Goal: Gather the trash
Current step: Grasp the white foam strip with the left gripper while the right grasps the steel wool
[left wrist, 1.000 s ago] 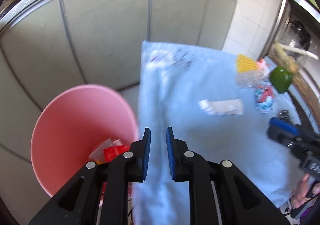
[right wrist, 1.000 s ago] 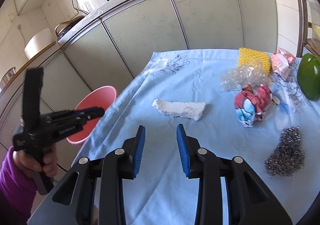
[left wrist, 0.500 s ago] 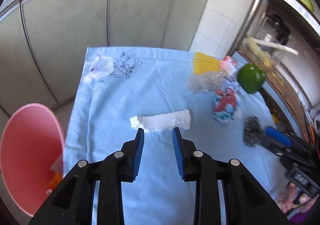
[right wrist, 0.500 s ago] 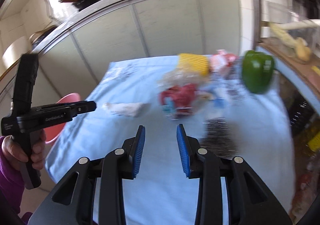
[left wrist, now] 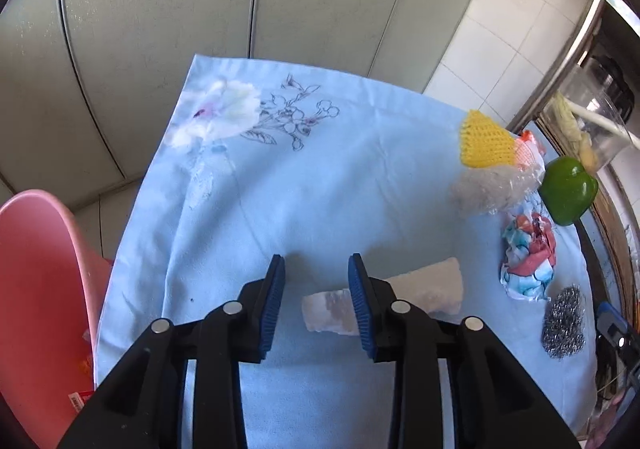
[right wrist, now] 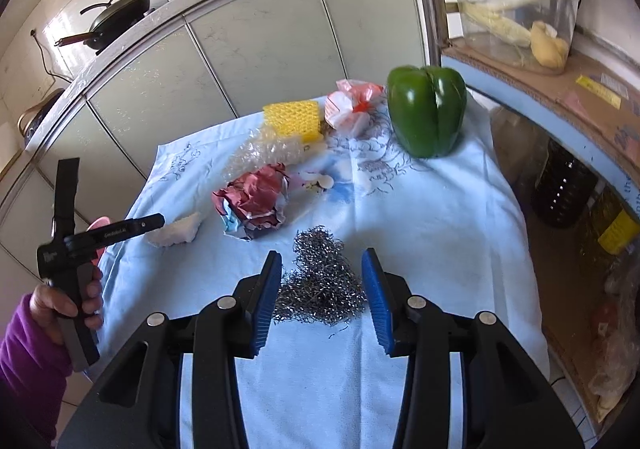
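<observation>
left gripper (left wrist: pixel 316 289) seen from its own wrist camera: blue pads apart and opening, empty, tilted down over the near end of a white foam chunk (left wrist: pixel 424 285) lying on the light blue tablecloth (left wrist: pixel 320 169); part of the foam showed in the gap between the pads, with no contact visible. pink bin (left wrist: pixel 36 289) just off the table's left edge, with a few wrappers, one of them red, already visible at the bottom.

right gripper (right wrist: pixel 322 295) from its own camera: pads likewise parted and opening, nothing clamped, framing a tangle of steel wool (right wrist: pixel 320 281) on the cloth below; not possible to tell whether the pads touched it. person's hand (right wrist: pixel 72 301) in a purple sleeve at far left, gripping the other tool's handle.

farther out on the cloth: crumpled red and blue wrapper (right wrist: pixel 256 203), clear bubble wrap (right wrist: pixel 268 149), yellow mesh sponge (right wrist: pixel 294 117), small red and white plastic bag (right wrist: pixel 350 107), and a green bell pepper (right wrist: pixel 428 111) standing upright near the far right corner.

judged as early in the job: some scraps binned, but foam, wrapper, bubble wrap and bag all left on the table. probably about to pick up the foam next; pepper, sponge and steel wool perhaps not trash at all.
</observation>
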The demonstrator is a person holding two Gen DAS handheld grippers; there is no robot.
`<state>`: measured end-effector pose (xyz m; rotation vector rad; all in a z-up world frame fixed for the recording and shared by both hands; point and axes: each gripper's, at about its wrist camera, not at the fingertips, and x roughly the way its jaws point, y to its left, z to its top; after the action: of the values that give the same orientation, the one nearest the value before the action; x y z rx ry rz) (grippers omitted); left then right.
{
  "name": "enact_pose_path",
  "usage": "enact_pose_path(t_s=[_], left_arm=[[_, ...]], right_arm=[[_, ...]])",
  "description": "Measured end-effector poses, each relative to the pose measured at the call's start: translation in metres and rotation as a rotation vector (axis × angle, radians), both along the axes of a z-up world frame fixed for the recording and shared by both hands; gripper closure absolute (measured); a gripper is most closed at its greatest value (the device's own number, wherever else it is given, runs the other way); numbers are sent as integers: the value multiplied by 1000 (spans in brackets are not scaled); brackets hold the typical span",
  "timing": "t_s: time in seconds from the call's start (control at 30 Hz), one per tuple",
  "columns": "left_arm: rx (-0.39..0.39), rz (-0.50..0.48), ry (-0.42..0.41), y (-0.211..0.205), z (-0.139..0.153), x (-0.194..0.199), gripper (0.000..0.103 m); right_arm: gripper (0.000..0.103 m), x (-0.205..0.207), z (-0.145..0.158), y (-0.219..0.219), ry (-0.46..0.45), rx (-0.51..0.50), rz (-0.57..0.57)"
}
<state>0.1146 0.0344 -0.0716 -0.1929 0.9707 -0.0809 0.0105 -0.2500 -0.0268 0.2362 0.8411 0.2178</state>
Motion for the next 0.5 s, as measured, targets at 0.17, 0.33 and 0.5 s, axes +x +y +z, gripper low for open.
enact_pose_path(t_s=[0.17,0.33,0.5], left_arm=[[0,-48,-14,-7,0,-14,70],[-67,-104,-3,-8,0,-28,70],[-45,-186,-8,-20,1,-44,70]], right_arm=[[59,2,-7,-1,23,44,3],[54,3,-12,2,41,46,23],[54,5,-24,2,75,49,25]])
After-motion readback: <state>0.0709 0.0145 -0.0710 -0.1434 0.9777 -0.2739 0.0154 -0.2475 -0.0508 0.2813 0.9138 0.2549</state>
